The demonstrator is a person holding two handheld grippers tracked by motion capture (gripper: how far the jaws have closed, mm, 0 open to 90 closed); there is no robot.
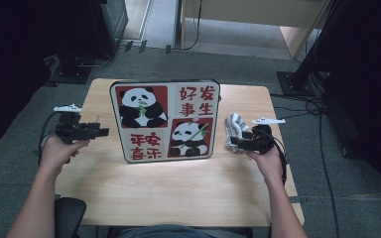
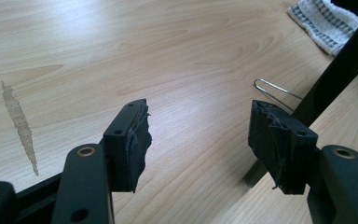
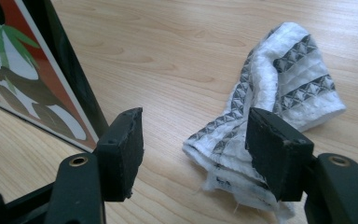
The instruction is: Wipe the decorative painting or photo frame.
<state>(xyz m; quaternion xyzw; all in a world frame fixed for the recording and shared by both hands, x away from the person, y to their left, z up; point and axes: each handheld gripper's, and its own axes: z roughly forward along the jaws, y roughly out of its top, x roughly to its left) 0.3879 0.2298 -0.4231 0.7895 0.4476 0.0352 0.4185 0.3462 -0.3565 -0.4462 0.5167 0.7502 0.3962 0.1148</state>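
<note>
Right gripper [image 3: 193, 154] released, jaws apart, hovering just short of the white patterned cloth [image 3: 270, 107] lying on the table [image 1: 178, 188] right of the panda board [image 1: 164, 120]. Left gripper [image 2: 198, 144] also released, left of the board.

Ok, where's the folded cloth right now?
The folded cloth lies on the table's right side, between the panda picture and the right gripper, just ahead of its open jaws.
</note>
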